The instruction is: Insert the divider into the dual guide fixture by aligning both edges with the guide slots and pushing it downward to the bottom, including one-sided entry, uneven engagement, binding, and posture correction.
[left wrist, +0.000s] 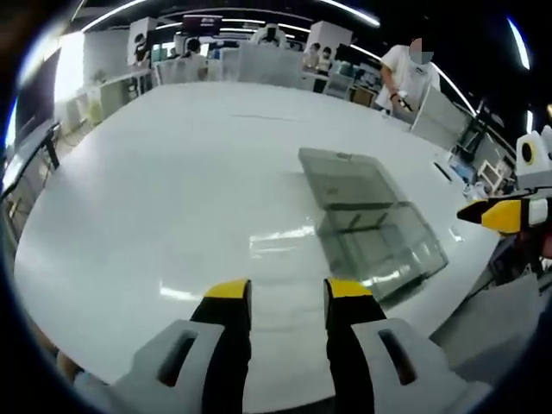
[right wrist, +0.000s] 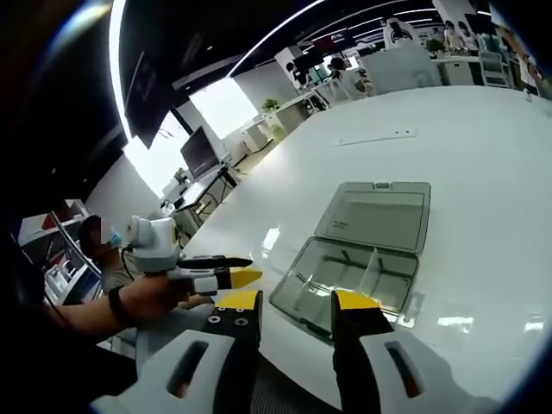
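The left gripper [left wrist: 287, 291] hovers over bare table [left wrist: 172, 190] with its jaws parted and nothing between them. The right gripper [right wrist: 296, 300] is likewise released and empty, held over the table's near edge just short of the box [right wrist: 349, 280].

The box is a clear plastic case with its lid [right wrist: 377, 216] thrown back flat on the table. Inside the tray a clear divider [right wrist: 371, 269] stands upright across it; whether its edges sit fully down in the guide slots cannot be told from here. In the left gripper view the same box [left wrist: 371, 228] lies ahead and to the right, near the table's edge.

With both grippers free, the step looks like the approach before a grasp. The next move probably calls for one gripper to close on the divider's top edge while the other steadies the box wall, keeping the divider square so both edges run evenly.

Around: a thin strip [right wrist: 375, 135] lies well beyond the box. Desks and monitors ring the room, and people stand at the far side. Nothing lies between the grippers and the box; the open lid only blocks reach from the far side.
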{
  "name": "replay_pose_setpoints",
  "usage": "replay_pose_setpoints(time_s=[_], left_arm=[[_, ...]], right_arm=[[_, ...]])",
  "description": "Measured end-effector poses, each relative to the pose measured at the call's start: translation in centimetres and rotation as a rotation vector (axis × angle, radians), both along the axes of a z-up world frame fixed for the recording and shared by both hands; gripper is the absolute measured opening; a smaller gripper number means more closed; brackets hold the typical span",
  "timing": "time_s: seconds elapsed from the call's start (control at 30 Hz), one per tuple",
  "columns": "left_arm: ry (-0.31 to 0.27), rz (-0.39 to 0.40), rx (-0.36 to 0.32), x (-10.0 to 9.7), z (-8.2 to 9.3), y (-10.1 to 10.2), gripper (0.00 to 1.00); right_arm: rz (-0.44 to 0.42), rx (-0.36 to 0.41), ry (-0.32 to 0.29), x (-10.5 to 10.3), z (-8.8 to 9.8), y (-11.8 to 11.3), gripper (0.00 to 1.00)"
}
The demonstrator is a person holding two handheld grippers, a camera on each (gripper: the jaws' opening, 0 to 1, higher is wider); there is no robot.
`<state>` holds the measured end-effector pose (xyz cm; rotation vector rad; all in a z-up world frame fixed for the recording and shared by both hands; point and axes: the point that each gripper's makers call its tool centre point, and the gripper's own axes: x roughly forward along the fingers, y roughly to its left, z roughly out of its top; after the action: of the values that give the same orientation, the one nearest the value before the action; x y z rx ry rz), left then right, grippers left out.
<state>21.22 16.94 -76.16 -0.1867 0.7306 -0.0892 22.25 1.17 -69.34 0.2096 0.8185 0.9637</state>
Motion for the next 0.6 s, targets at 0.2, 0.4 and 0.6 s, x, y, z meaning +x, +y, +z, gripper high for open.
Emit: replay_pose_setpoints(time_s=[0.2, 0.4, 0.6], left_arm=[[-0.013, -0.023, -0.013, -0.3, 0.9, -0.7, 0.32], [-0.042, -0.024, -0.023, -0.4, 2.1, -1.3, 0.32], [-0.074, -0.06, -0.04, -0.3, 3.0, -2.7, 0.32]], right_arm=[[-0.012, 0.042, -0.001, 0.2, 0.6, 0.3, 0.25], [-0.023, 0.086, 0.031, 0.1, 0.7, 0.6, 0.26], [-0.037, 0.124, 0.043, 0.1, 1.0, 0.8, 0.25]])
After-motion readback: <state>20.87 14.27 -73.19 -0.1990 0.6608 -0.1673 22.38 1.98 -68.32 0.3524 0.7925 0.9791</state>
